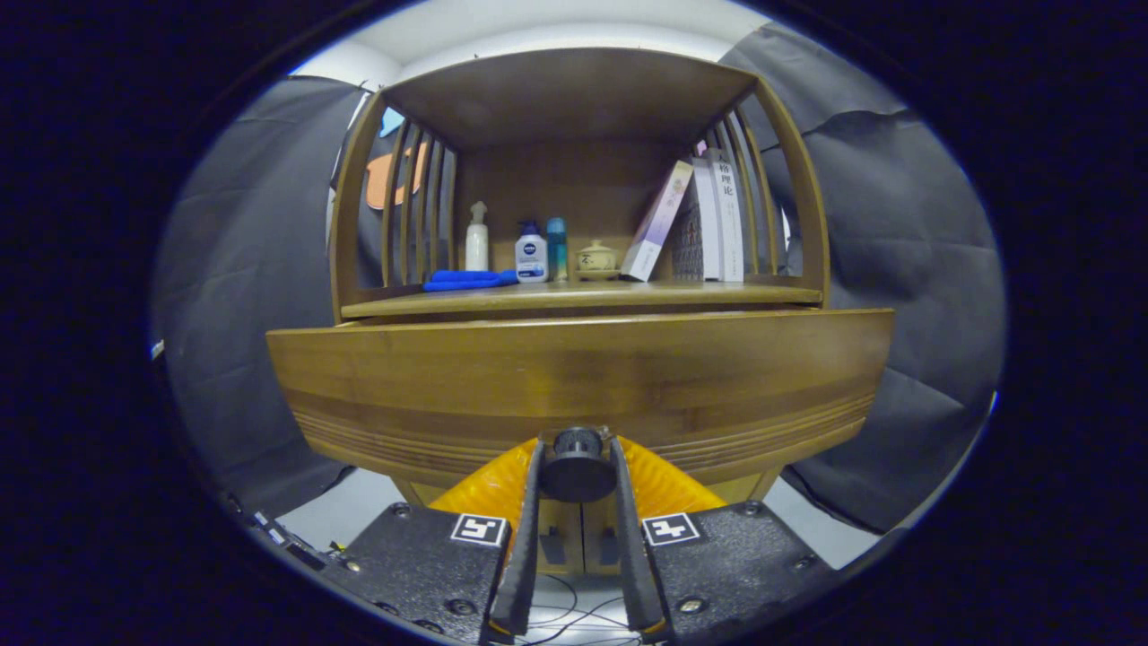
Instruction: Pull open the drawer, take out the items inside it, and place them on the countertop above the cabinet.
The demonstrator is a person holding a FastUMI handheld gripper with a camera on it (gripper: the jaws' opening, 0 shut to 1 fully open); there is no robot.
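A wooden cabinet's drawer front (574,377) fills the space just ahead of the fingers, seen from slightly below. Its dark round knob (577,462) sits between my fingertips, and my gripper (577,453) is shut on it with one finger pressing each side. The drawer front stands forward of the countertop (583,296) edge above it, so the drawer looks pulled out somewhat. The drawer's inside is hidden from this low angle.
On the countertop stand a white pump bottle (477,238), a white and blue bottle (531,254), a blue bottle (557,248), a small lidded pot (596,258), a blue cloth (471,279) and leaning books (708,220). Slatted sides and a wooden top enclose that shelf.
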